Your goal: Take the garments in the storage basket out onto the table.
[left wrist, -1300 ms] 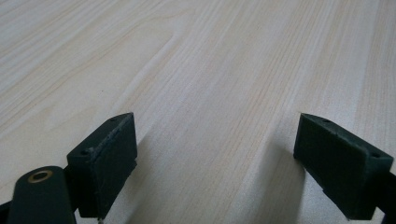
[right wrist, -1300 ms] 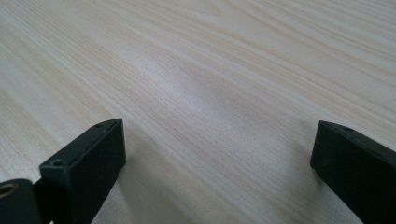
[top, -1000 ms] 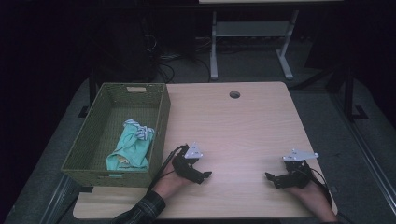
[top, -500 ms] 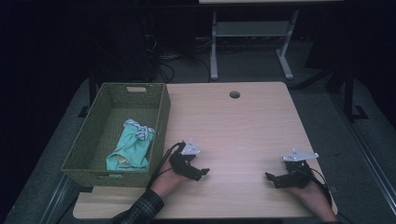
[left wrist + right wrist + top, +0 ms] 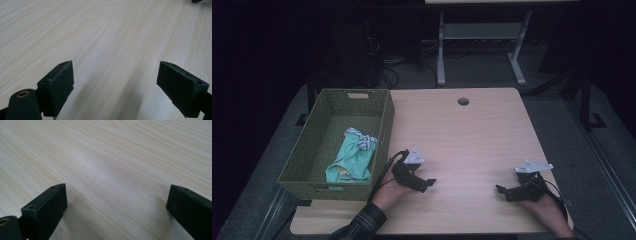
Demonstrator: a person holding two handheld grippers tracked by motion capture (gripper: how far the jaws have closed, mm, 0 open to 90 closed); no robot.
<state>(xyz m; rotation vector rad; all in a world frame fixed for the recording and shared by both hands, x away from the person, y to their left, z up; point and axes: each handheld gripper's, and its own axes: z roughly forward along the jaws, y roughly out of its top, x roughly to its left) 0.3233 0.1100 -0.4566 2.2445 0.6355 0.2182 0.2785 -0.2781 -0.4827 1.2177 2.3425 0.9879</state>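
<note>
My left gripper (image 5: pixel 428 184) rests low on the light wooden table (image 5: pixel 472 135) near its front edge, just right of a green woven basket (image 5: pixel 384 131). Its jaws stand wide apart with bare wood between them (image 5: pixel 115 82). My right gripper (image 5: pixel 503 192) sits at the front right of the table, pointing left, and it is open too with nothing between its jaws (image 5: pixel 117 210). Inside the basket lies a crumpled teal and white cloth (image 5: pixel 353 154).
A round cable hole (image 5: pixel 463 101) is at the table's far edge. Beyond the table stands a white metal frame (image 5: pixel 482 35) on a dark floor, with cables (image 5: pixel 387 70) behind the basket. The basket's wall stands close to my left hand.
My left gripper has shifted slightly and turned a little to the right. My right gripper has barely moved. The cloth stays in the basket.
</note>
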